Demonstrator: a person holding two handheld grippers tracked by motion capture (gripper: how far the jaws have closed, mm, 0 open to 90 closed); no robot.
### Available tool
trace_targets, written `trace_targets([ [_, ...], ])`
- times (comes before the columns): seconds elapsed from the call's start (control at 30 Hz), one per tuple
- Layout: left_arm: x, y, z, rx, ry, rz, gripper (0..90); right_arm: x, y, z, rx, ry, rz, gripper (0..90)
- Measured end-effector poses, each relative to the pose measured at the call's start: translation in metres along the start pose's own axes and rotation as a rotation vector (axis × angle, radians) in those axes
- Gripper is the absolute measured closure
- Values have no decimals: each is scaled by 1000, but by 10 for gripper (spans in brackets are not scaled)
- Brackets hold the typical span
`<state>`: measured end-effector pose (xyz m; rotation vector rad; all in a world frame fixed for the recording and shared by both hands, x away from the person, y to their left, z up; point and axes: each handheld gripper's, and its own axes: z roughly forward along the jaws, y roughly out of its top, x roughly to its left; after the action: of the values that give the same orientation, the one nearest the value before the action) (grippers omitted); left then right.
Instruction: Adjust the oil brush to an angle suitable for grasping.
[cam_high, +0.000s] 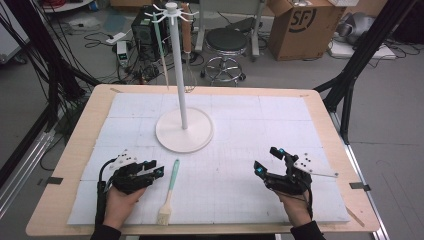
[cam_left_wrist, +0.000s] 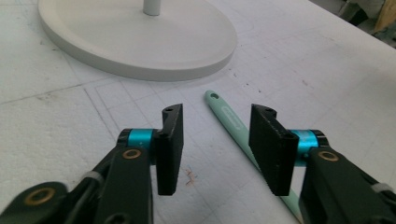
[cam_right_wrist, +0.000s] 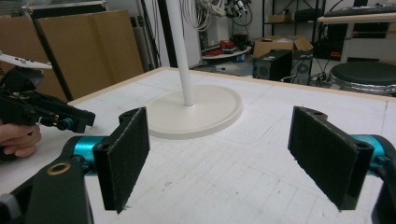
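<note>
mint-green brush (cam_high: 171, 186), white stand (cam_high: 184, 131)

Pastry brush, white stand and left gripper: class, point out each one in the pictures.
pastry brush (cam_high: 171, 183): high view, on its green handle.
white stand (cam_high: 200, 140): high view, on its round base.
left gripper (cam_left_wrist: 215, 140): left gripper view, midway between its jaws.

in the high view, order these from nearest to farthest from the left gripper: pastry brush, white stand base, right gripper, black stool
1. Pastry brush: just to the right of the left gripper, lying on the mat.
2. White stand base: ahead and a little to the right, mid-table.
3. Right gripper: across the table's near side, on the person's right.
4. Black stool: on the floor beyond the table's far edge.
</note>
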<state>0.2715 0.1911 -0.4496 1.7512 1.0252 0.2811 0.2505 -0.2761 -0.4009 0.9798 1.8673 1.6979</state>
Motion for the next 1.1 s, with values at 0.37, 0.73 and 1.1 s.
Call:
trace_targets([
  [0.37, 2, 0, 6, 51, -3, -27, 898, -1, -3, 0, -5, -17, 8, 202],
  [0.73, 3, 4, 20, 188, -14, -50, 899, -5, -6, 0, -6, -38, 15, 202],
  [1.1, 11, 7, 30, 244, -54, -177, 899, -3, -7, 3, 2, -49, 9, 202],
])
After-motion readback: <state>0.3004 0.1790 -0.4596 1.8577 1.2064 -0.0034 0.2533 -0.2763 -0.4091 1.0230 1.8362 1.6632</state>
